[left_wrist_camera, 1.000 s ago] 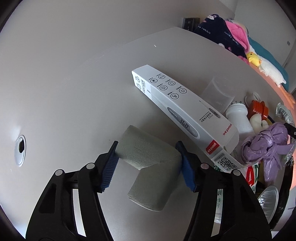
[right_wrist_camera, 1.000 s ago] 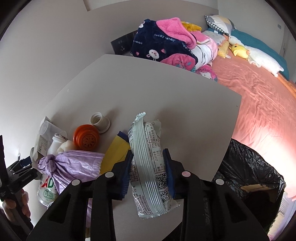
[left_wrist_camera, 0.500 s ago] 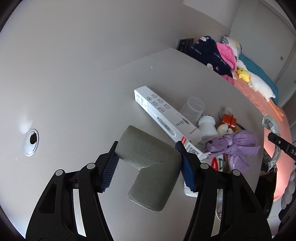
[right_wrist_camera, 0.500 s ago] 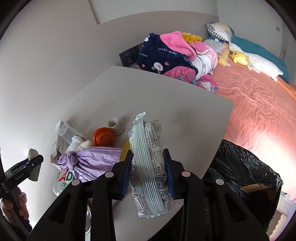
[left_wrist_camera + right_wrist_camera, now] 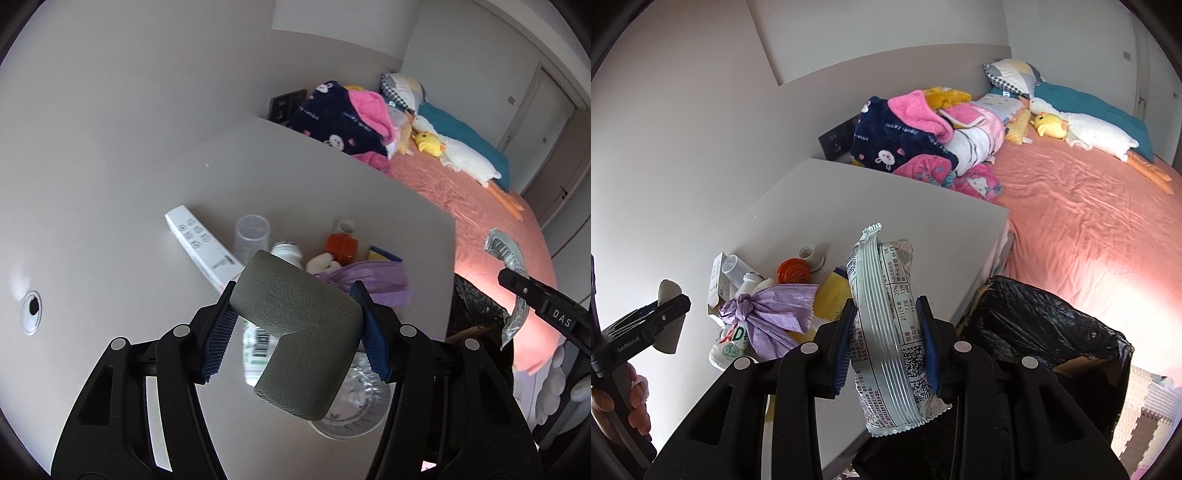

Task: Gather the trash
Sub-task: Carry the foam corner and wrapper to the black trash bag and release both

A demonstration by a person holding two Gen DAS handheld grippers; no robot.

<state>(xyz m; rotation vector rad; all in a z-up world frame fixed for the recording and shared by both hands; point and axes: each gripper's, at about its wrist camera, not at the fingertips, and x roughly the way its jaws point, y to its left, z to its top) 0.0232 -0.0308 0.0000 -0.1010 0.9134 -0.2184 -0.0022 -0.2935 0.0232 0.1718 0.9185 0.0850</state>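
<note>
Left gripper (image 5: pixel 293 328): jaws clamped across the upper arm of a grey L-shaped foam corner guard (image 5: pixel 299 332), held clear above the grey table (image 5: pixel 332 184).
Foam handling: probably light and squashy; the textured skin should give the pads bite, and a hold across one arm looks best.
Right gripper (image 5: pixel 886 347): jaws pressed on the middle of a silver ribbed snack wrapper (image 5: pixel 886 332), upright in the air just beside the black-lined trash bin (image 5: pixel 1052 332).
Wrapper handling: seemingly thin, crinkly and slick, so a mid-body pinch suits it.
Remaining litter: purple knotted plastic bag (image 5: pixel 768 314), orange cap (image 5: pixel 793 272), clear plastic cup (image 5: pixel 251 236), white box (image 5: pixel 201 245), all on the table.
</note>
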